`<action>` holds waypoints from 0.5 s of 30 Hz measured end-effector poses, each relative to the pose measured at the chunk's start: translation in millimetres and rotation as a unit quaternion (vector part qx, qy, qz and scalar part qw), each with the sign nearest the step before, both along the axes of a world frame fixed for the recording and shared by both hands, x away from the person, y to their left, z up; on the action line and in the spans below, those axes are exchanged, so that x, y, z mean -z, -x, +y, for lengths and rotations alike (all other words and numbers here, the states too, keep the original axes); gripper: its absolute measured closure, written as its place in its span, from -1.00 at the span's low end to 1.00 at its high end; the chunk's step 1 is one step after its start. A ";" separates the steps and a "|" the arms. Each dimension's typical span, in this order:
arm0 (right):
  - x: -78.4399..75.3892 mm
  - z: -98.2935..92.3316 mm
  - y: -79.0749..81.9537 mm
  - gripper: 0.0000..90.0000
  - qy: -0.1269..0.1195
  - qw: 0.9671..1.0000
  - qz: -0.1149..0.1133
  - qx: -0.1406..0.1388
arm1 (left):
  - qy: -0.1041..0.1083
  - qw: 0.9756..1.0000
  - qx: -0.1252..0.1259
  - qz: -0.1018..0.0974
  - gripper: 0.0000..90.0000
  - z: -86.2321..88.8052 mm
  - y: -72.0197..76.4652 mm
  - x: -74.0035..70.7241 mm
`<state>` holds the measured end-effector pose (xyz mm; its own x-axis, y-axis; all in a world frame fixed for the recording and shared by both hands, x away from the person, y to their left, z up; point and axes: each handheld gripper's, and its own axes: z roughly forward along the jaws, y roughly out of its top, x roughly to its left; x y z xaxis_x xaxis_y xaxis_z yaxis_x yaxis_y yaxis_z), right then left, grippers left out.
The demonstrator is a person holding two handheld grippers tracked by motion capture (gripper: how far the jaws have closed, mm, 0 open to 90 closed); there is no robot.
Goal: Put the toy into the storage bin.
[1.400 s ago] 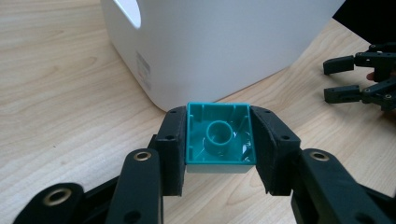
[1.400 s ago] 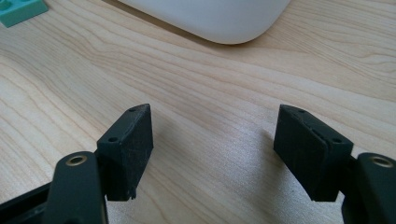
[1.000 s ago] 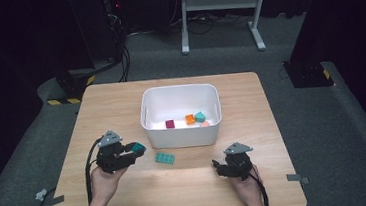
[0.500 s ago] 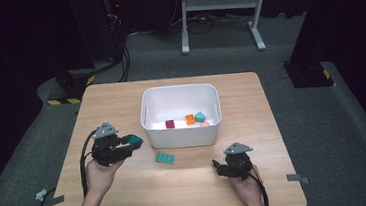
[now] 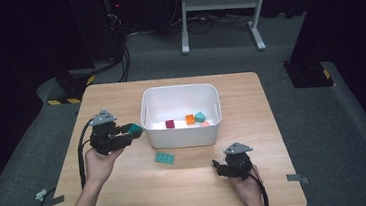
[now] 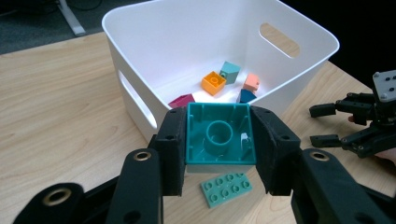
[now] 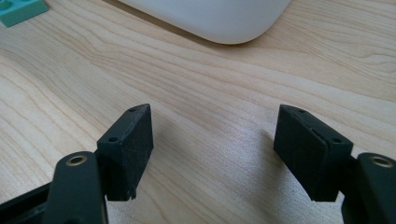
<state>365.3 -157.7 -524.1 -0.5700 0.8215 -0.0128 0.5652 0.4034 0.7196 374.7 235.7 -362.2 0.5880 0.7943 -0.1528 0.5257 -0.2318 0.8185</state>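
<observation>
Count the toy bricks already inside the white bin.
5. On the floor of the white bin: a maroon brick, an orange brick, a teal brick, a peach brick and a dark blue brick. The near wall may hide more.

Teal brick (image 6: 220,133), hollow underside showing, clamped beside white bin (image 6: 140,44).

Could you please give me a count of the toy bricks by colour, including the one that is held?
Teal bricks: 2, one in the left gripper, one in the white bin
Light green flat brick on the table: 1
Orange brick: 1
Peach brick: 1
Magenta brick: 1
Blue brick: 1
Total: 7
</observation>
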 end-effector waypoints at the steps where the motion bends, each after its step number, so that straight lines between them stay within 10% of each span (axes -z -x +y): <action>1: 0.0 0.0 0.0 -0.37 0.000 1.000 0.000 0.000 | 0.002 1.000 0.000 0.001 0.29 -0.5 -1.3 -1.5; 15: 0.1 0.0 0.0 -0.37 0.000 1.000 0.000 0.000 | -0.005 1.000 0.006 -0.002 0.29 -10.0 -22.0 -17.6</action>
<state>365.3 -157.7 -524.1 -0.5704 0.8212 -0.0133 0.5644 0.4037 0.7200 396.7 225.8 -344.7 0.5985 0.7882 -0.1430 0.5192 -0.2458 0.8186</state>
